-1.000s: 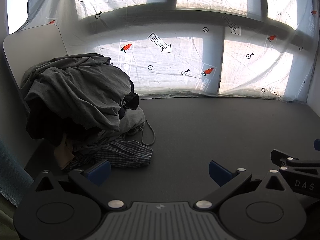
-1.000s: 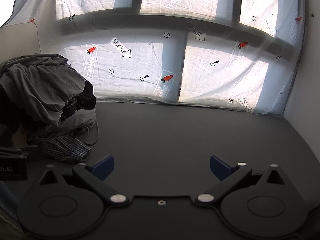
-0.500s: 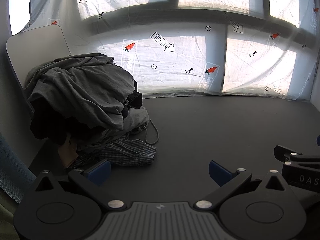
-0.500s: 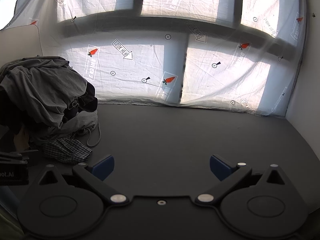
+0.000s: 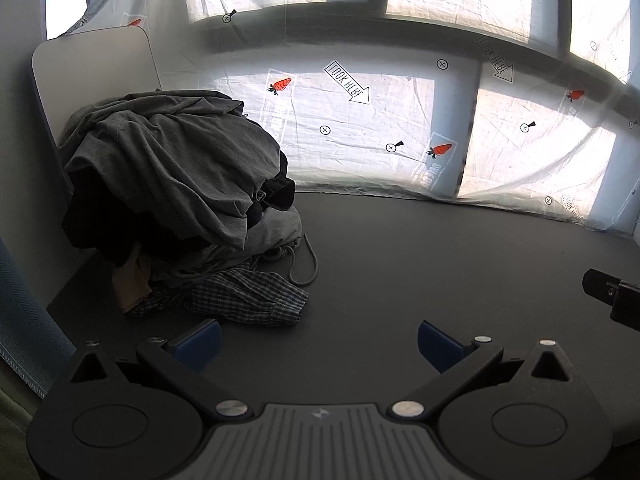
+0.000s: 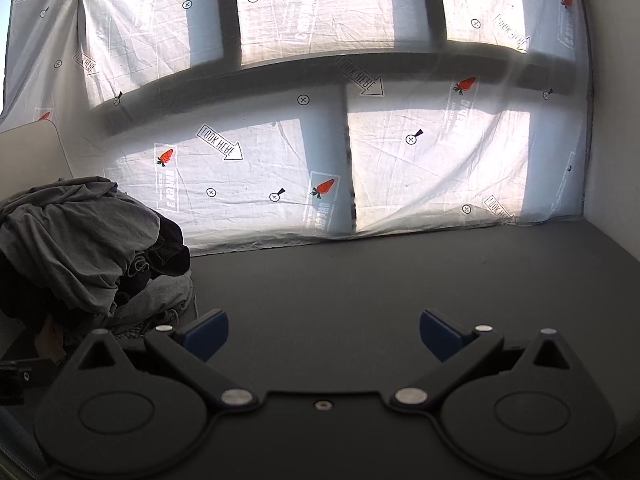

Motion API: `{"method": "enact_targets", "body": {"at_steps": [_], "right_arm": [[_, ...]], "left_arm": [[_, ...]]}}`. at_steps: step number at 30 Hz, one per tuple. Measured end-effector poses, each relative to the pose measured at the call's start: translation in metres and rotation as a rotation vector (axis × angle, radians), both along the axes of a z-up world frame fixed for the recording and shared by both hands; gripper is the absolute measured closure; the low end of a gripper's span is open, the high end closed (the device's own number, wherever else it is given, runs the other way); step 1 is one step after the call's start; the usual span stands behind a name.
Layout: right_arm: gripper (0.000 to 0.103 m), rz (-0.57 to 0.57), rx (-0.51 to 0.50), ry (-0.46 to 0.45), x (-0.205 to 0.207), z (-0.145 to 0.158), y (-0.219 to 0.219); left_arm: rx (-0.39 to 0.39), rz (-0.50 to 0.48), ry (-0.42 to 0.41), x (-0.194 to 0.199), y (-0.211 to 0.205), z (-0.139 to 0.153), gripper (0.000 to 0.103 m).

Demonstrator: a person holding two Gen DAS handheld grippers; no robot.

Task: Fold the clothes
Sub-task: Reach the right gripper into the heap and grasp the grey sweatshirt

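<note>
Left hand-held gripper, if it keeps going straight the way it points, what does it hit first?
Probably nothing soon: the left hand-held gripper faces bare dark table, then the printed sheet behind. The clothes pile sits off to its left.

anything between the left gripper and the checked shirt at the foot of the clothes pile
Nothing: in the left wrist view only bare dark tabletop separates the open left gripper from the checked shirt, which lies just ahead of its left finger.

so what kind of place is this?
Probably a staged data-collection booth, not a home: a dark table with a clothes pile, backed by a printed sheet of carrots and "LOOK HERE" arrows over a window.
</note>
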State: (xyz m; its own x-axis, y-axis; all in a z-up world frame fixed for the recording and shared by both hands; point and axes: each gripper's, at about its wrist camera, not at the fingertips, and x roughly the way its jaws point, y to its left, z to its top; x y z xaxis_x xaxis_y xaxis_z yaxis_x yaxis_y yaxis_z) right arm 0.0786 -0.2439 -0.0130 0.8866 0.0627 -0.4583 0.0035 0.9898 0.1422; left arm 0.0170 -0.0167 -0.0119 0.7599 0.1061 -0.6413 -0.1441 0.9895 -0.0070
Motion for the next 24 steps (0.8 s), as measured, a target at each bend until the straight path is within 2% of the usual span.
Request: {"method": "enact_targets", "body": {"at_steps": [3, 5, 8, 15, 22, 24], "right_arm": [[0.000, -0.013, 0.083, -0.045, 0.017, -0.008, -0.016], [0.000, 0.024, 0.129, -0.052, 0.033, -0.012, -0.018], [0.000, 0.095, 0.156, -0.052, 0.059, -0.019, -0.007], [0.000, 0.218, 0.081, -0.051, 0.135, -0.028, 0.059], [0.002, 0.377, 0.141, -0.057, 0.240, -0.040, 0.131], [0.008, 0.443, 0.144, -0.045, 0.269, -0.046, 0.156]], "left_arm": [[-0.016, 0.017, 0.009, 0.013, -0.001, -0.009, 0.000], [-0.005, 0.040, 0.024, 0.024, 0.002, -0.012, 0.000], [-0.032, 0.075, 0.026, 0.040, 0.016, -0.014, 0.000], [-0.056, 0.214, 0.061, 0.116, 0.080, -0.031, 0.000], [-0.095, 0.381, 0.038, 0.203, 0.165, -0.046, 0.000], [-0.094, 0.420, 0.038, 0.225, 0.187, -0.054, 0.000]]}}
